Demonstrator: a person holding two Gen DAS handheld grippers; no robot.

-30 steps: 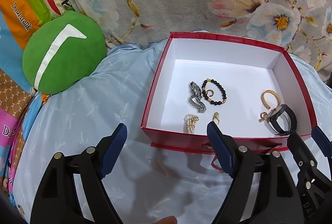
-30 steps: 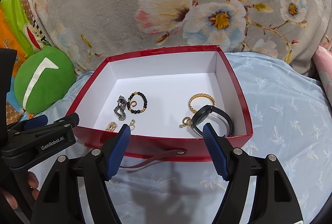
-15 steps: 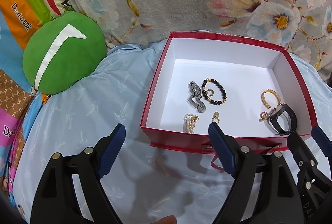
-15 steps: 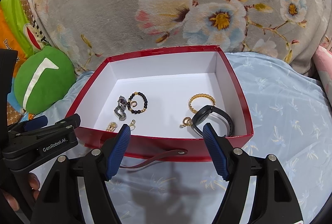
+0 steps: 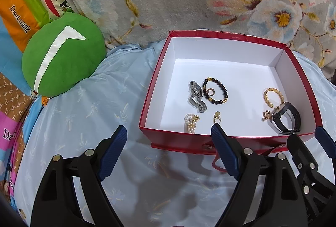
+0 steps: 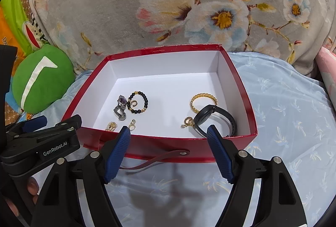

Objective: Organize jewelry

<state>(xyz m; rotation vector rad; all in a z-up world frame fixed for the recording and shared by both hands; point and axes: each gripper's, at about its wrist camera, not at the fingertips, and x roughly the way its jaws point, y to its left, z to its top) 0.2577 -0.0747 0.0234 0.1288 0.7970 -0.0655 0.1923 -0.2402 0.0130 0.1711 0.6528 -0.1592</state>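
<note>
- Nearest, the left gripper [image 5: 169, 136] hovers over the pale blue bedsheet [image 5: 84, 122] with its blue pads set wide and nothing between them; its right pad overlaps the near wall of the box in view, though whether it touches cannot be told
- Beside it, the right gripper [image 6: 168, 134] has jaws that are opening, also empty, held just short of the box's front wall; a person's fingertips [image 6: 31, 187] show at the lower left of its view, under the other gripper's black body
- The red box [image 6: 168, 145] sits on the sheet, glossy red outside and white inside, with a dark red strap [image 6: 155, 160] snapped to its front
- All the jewelry lies on the white floor of the box; by the near wall, a pearl bracelet [image 5: 190, 125] with a gold clasp, and just right of it a small gold ring [image 5: 217, 117]
- Toward the right, a black wristband [image 6: 216, 120] stands on edge, a small gold charm [image 6: 188, 122] at its left end; a twisted gold bangle [image 6: 203, 101] lies just behind
- Left of centre, a dark metal watch [image 5: 197, 96] lies beside a black bead bracelet [image 5: 215, 90] with gold beads, a small ring [image 5: 210, 92] inside its loop
- Farther left, a round green cushion [image 5: 63, 61] with a white mark; behind everything, a grey flowered blanket [image 6: 168, 6]
</note>
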